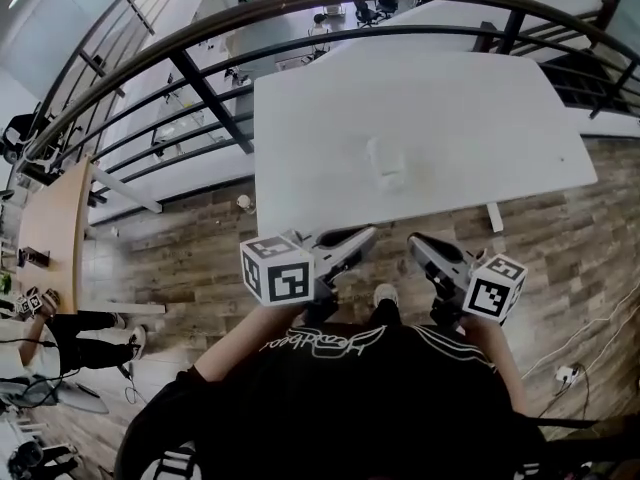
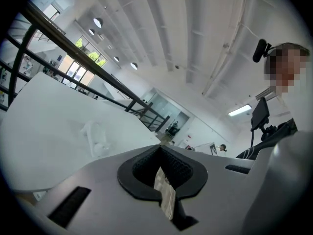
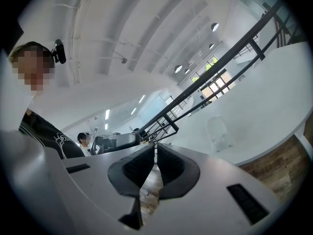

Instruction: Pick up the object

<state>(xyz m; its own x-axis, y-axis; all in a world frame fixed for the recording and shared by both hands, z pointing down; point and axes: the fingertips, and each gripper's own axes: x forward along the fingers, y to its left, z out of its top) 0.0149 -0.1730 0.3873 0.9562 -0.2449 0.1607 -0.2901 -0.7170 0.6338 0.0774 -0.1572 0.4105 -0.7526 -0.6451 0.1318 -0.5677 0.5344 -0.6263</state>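
White script lettering was seen across the chest of the person's black shirt (image 1: 330,343) in the head view, but it was upside down and could not be read. Black-and-white square patterns, with no words on them, were carried by the marker cube (image 1: 277,269) on the left gripper and the marker cube (image 1: 496,287) on the right gripper. No label or brand could be made out on anything else.

The only container in view was a clear cup-like object (image 1: 388,163), set on the white table (image 1: 300,148) near its middle, slightly toward the near edge. It was so transparent that its outline was faint, and whether anything was held in it could not be told. In the right gripper view it appeared upright.

The left tongs (image 2: 159,148) were closed, pad against pad, with nothing gripped; only wooden floor was shown through the hollow behind the tips. The right tongs (image 3: 155,145) were likewise brought together, only a thin slit being left between the pads, and nothing was held. Both tongs were held side by side over the wooden floor (image 1: 190,258) at the near edge of the table, pointed toward the far side and well apart from the clear cup-like object.

A dark curved railing (image 1: 300,18) was seen beyond the far and left sides of the table. A white power strip (image 1: 566,373) was lying on the floor at the near right.
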